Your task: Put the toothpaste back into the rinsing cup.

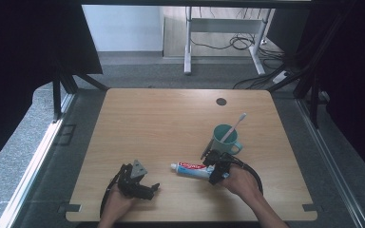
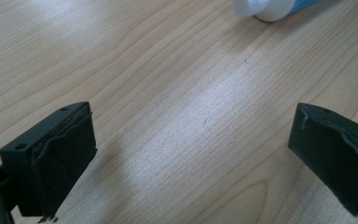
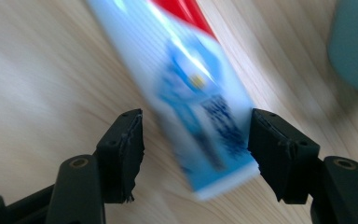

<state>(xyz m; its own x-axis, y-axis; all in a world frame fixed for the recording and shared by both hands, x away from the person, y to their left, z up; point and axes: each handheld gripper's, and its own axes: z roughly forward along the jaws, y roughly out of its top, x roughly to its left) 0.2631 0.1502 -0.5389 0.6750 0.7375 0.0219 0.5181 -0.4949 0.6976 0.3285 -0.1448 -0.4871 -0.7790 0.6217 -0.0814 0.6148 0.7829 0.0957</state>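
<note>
A person seated at the near edge of a light wooden surface [image 1: 171, 118] works a two-fingered gripper in each hand. The right gripper [image 1: 217, 167] sits at the crimped end of a toothpaste tube [image 1: 192, 169], which lies flat on the surface near the person, its white cap pointing left. In the right gripper view the tube [image 3: 200, 107] runs lengthwise between the two black fingers [image 3: 123, 154], its flat end lying in the gap. The right-hand finger stands at the tube's edge, while a strip of bare wood shows between the left-hand finger and the tube; the picture is blurred, and whether the right-hand pad actually presses the tube cannot be told. The fingers stand apart, not clamped.

Just beyond the right gripper, toward the far right, stands a teal mug [image 1: 225, 138] with a white toothbrush [image 1: 234, 127] leaning out of it, head up and to the right. The mug's handle faces right.

The left gripper [image 1: 145, 187] rests low on the near left of the surface, in the person's left hand [image 1: 116, 199], pointing right toward the tube and well short of it. In the left gripper view its fingers [image 2: 58, 158] are spread wide over bare wood, with the tube's white cap [image 2: 261, 7] at the top edge of the picture, apart from them.
</note>
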